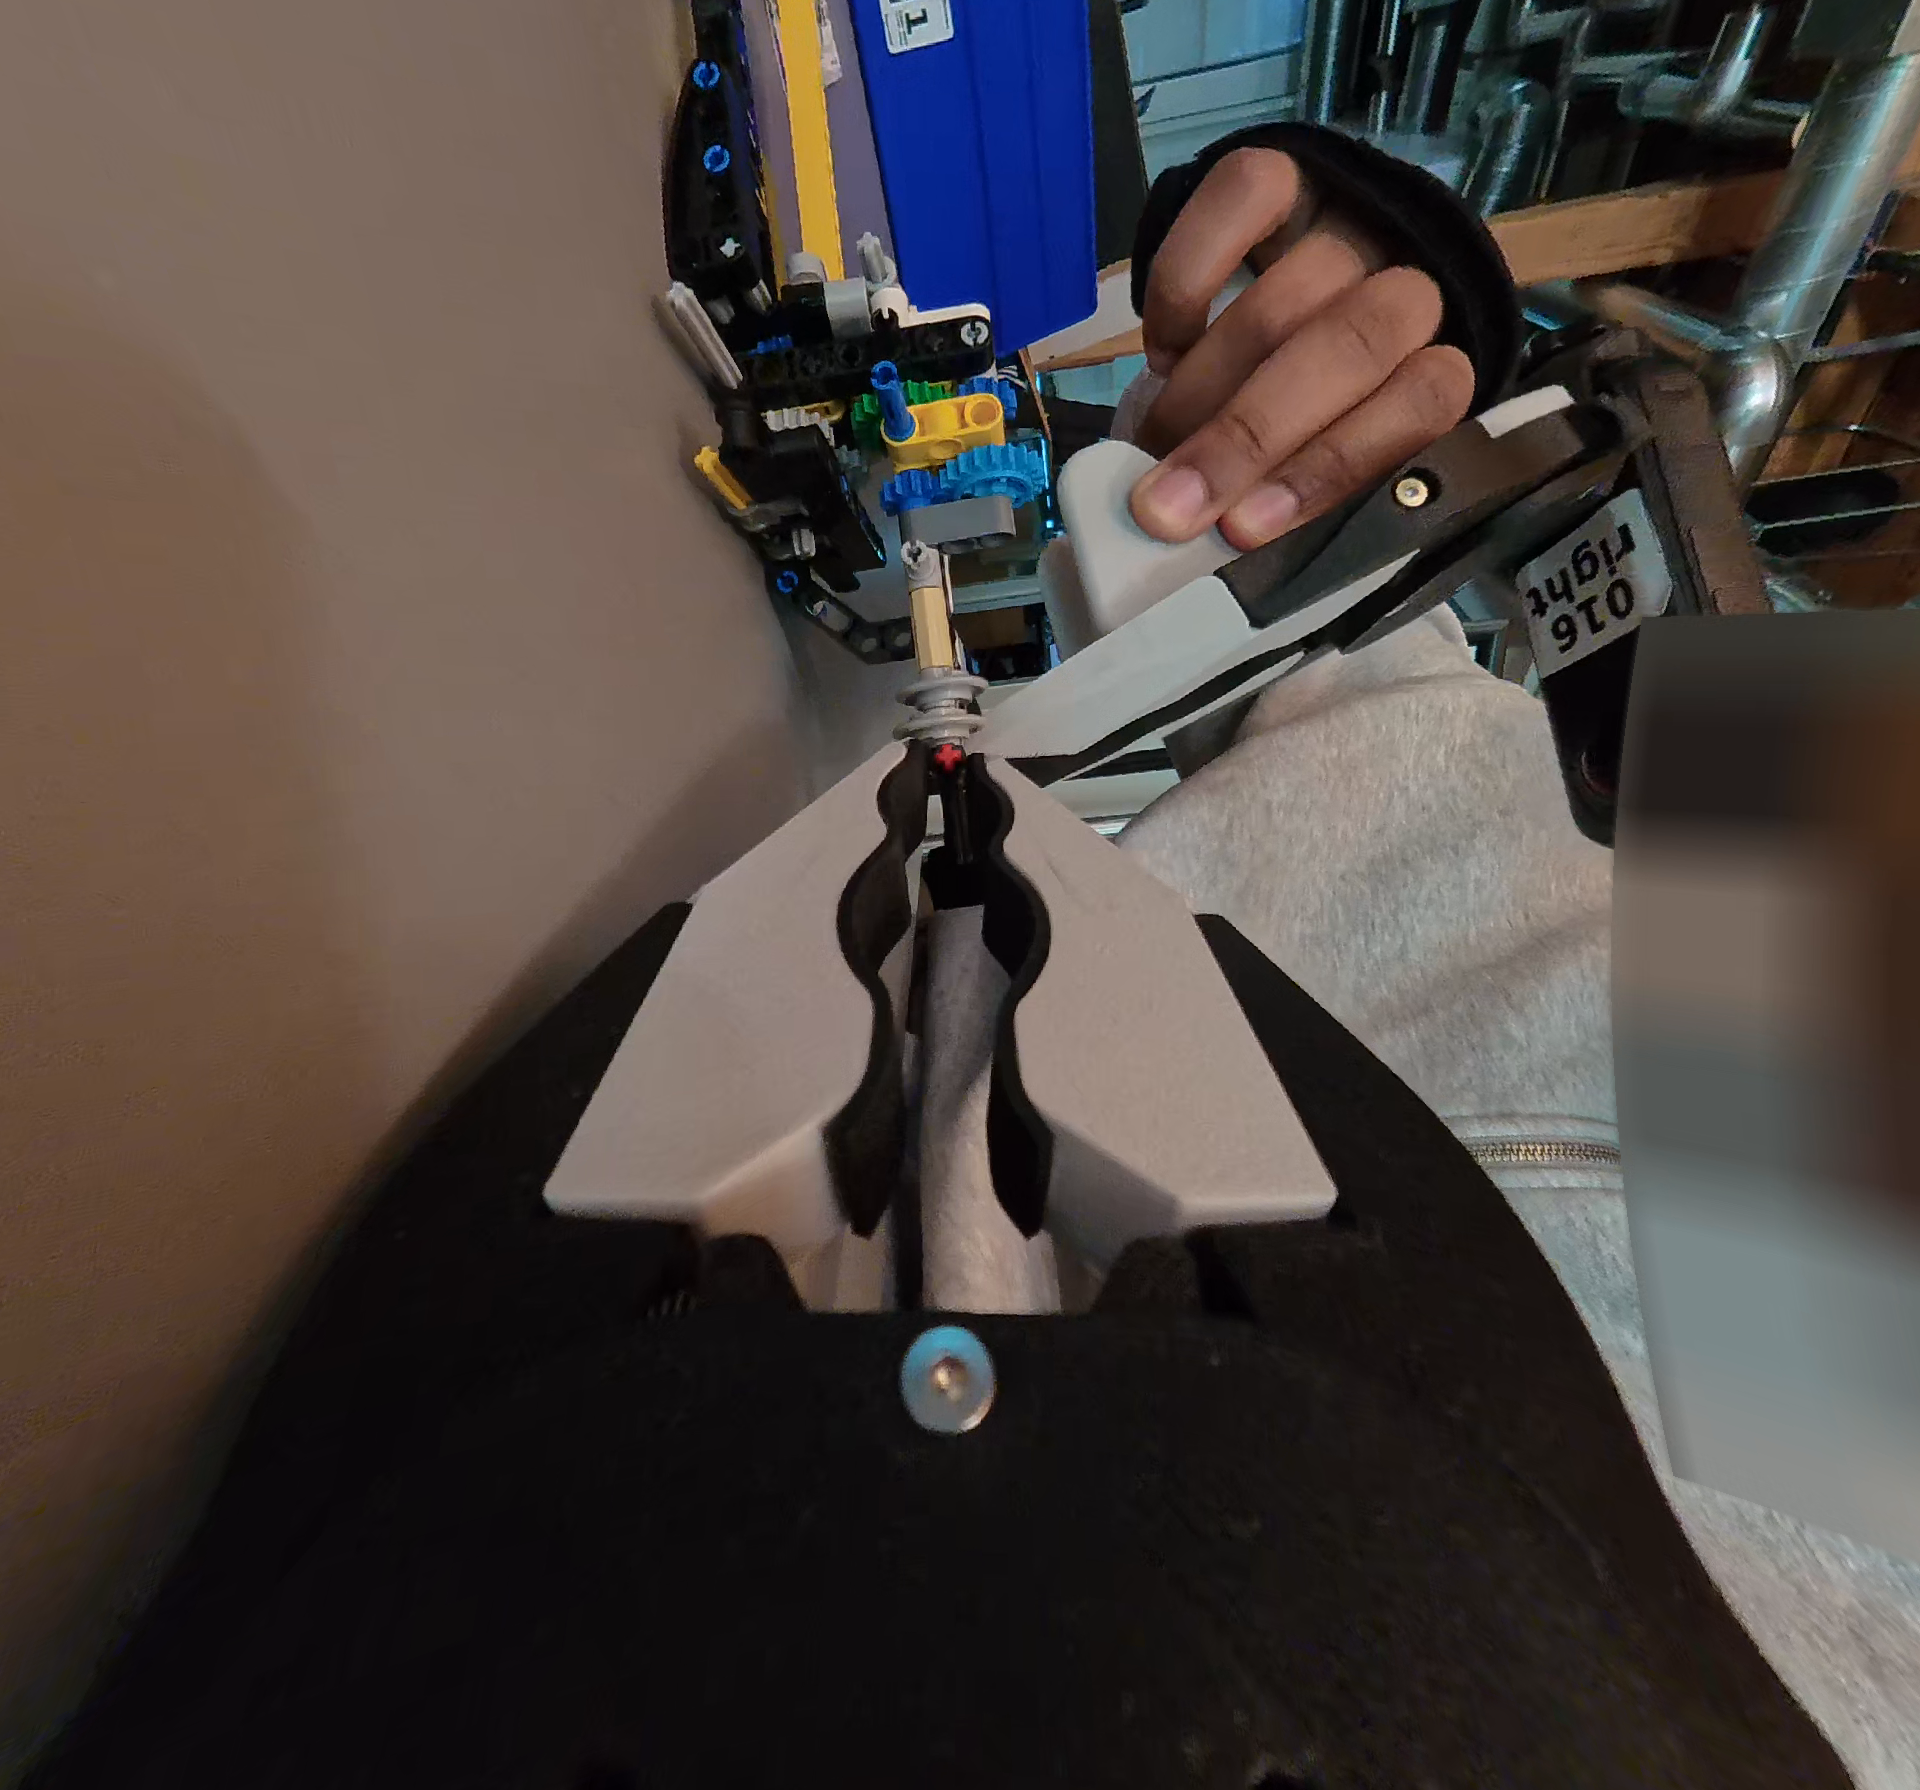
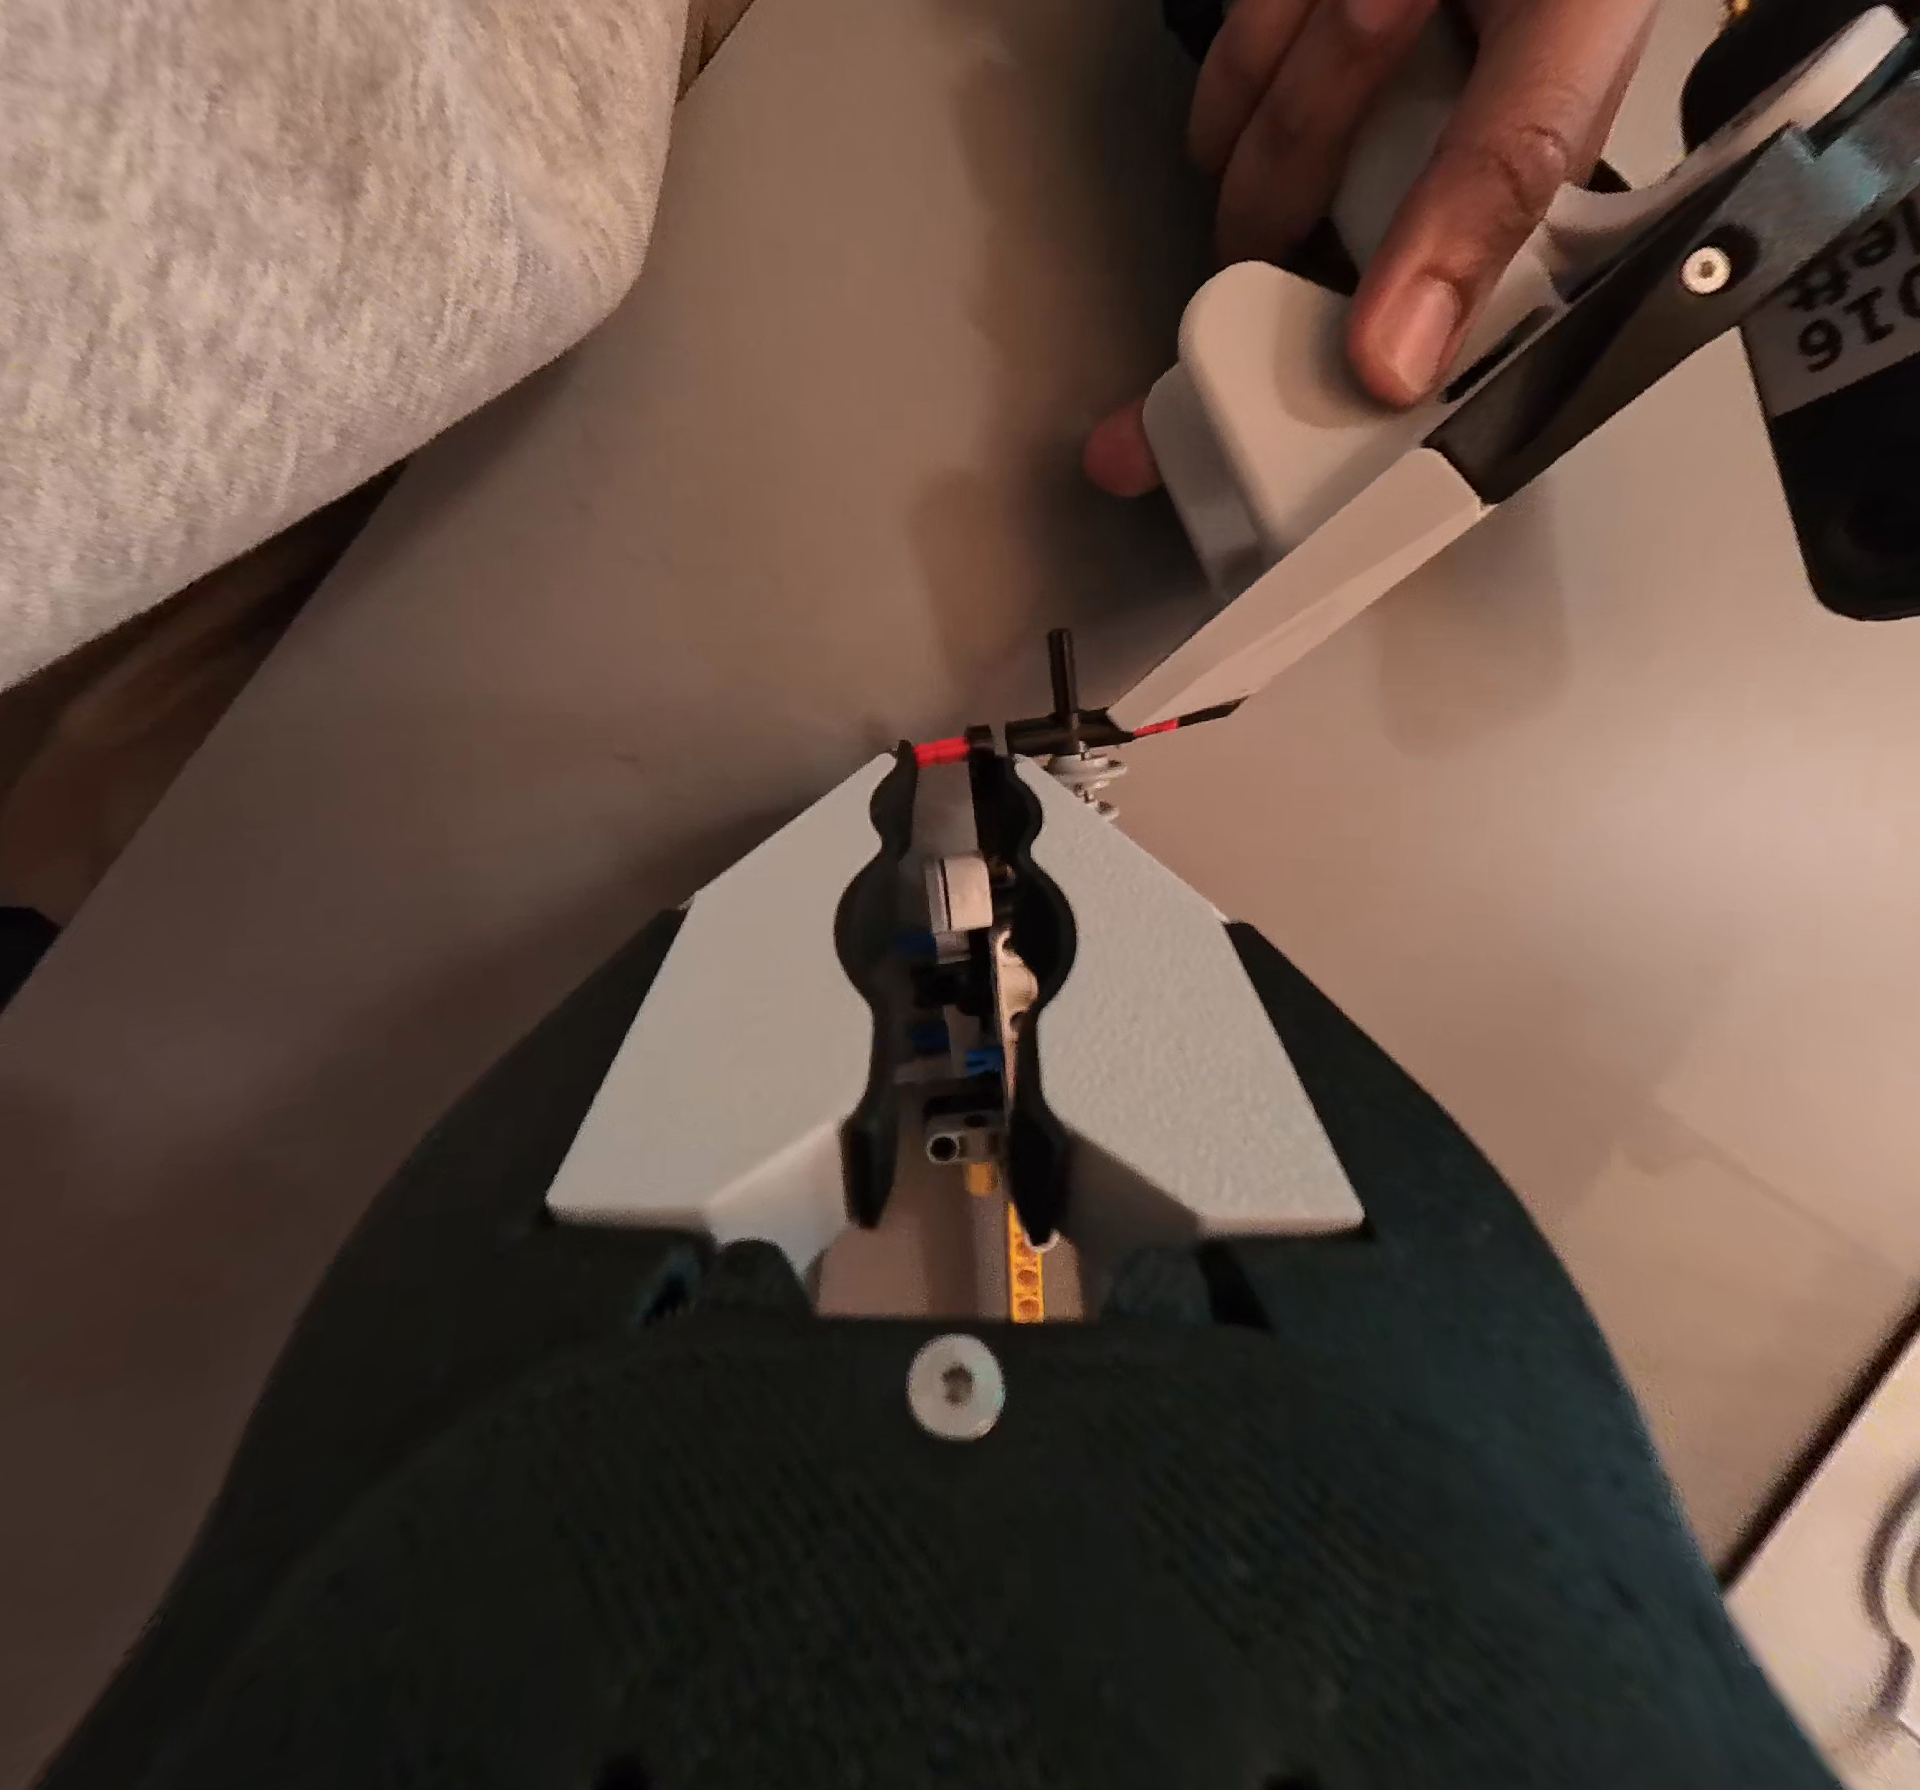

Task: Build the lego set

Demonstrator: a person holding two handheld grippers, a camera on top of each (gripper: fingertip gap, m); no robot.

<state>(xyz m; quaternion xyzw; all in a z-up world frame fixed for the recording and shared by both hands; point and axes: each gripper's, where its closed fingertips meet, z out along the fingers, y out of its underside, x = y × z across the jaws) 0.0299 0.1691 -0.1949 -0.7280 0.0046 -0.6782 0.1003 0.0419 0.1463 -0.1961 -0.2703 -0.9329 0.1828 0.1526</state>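
Observation:
The lego model (image 1: 862, 410), black frame with blue gears and a yellow beam, rests on the tan table; it also shows through my right gripper's finger gap (image 2: 966, 961). A tan shaft (image 1: 930, 618) with grey bushes (image 1: 940, 706) sticks out of it toward me. My left gripper (image 1: 945, 784) is shut on a black cross connector (image 2: 1060, 722) threaded on a red axle (image 2: 940, 753). My right gripper (image 2: 945, 769) meets it tip to tip, jaws closed endwise on that axle's free end and a small black bush. The right gripper shows side-on in the left view (image 1: 1143, 660).
A blue box (image 1: 966, 99) with a square marker stands behind the model, beside a yellow strip (image 1: 805, 109). A grey sleeve (image 1: 1351, 857) lies to the right. Hands (image 2: 1455, 130) hold both grippers. Metal and wood shelving (image 1: 1662, 78) fills the background. A white object (image 2: 1849, 1636) sits at the table's edge. Both grippers' tips are close together, under 4 cm apart.

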